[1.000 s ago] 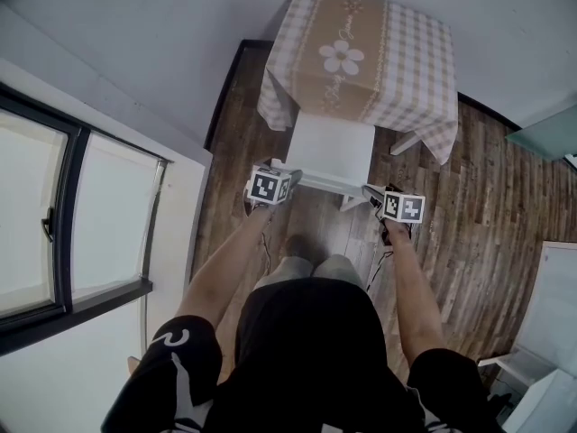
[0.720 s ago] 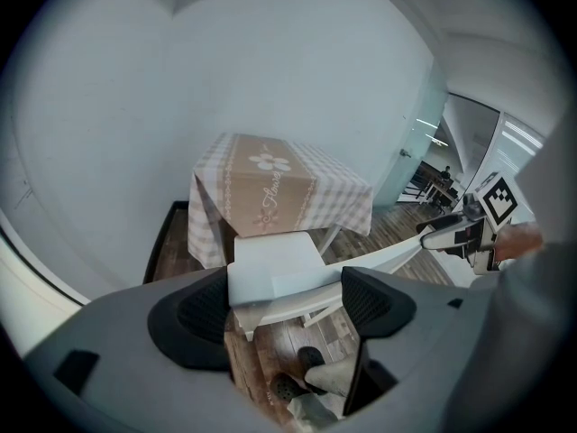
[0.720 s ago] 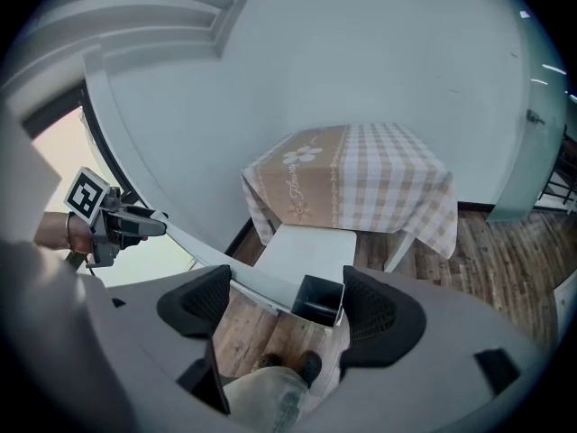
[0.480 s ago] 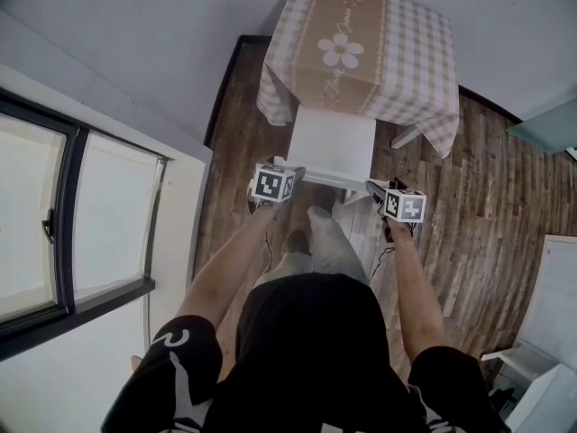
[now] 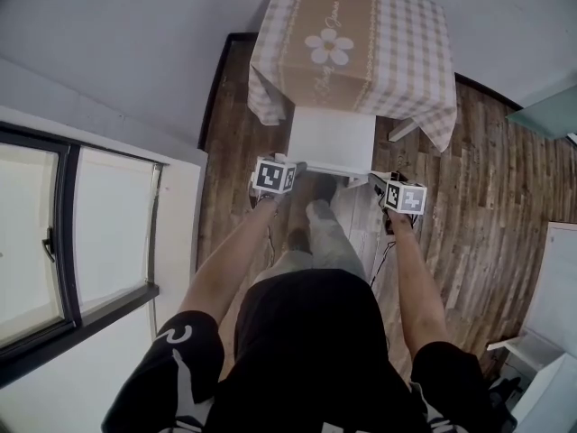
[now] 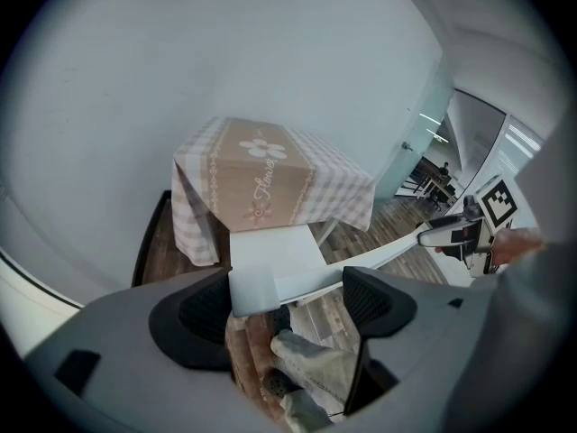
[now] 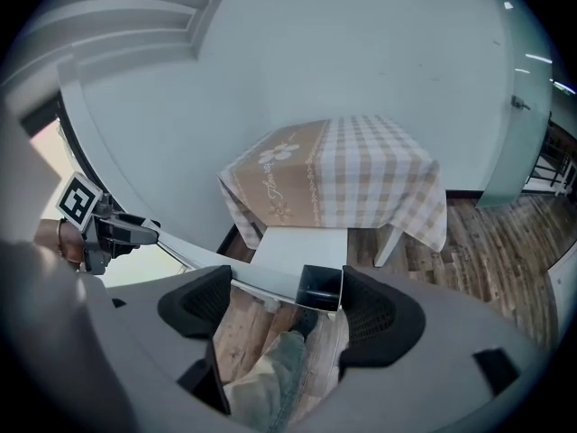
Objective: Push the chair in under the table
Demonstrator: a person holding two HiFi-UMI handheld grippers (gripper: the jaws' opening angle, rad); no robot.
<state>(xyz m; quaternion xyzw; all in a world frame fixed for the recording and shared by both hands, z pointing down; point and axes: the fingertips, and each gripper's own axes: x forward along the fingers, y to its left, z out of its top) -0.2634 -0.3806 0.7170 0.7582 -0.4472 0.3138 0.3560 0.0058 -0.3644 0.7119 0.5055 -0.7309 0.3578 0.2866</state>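
Observation:
A white chair [image 5: 331, 138] stands in front of a table with a checked cloth [image 5: 352, 43], its seat partly under the cloth's hanging edge. My left gripper [image 5: 295, 169] is at the left end of the chair's top rail, my right gripper [image 5: 375, 181] at the right end. In the left gripper view the rail's end [image 6: 253, 289] lies between the open jaws of the left gripper [image 6: 288, 305], against the left pad. In the right gripper view the other rail end [image 7: 320, 287] sits by the right pad of the right gripper [image 7: 288, 309], whose jaws are wide apart.
The person's leg [image 5: 326, 233] reaches forward, with the foot beneath the chair's back. A dark-framed window [image 5: 72, 233] runs along the left wall. White furniture [image 5: 550, 332] stands at the lower right, and a glass panel [image 5: 550, 120] is at the right. The floor is wooden [image 5: 478, 206].
The chair has slid toward the table and its seat sits further under the cloth. Both grippers moved forward with it. The person stepped one leg forward.

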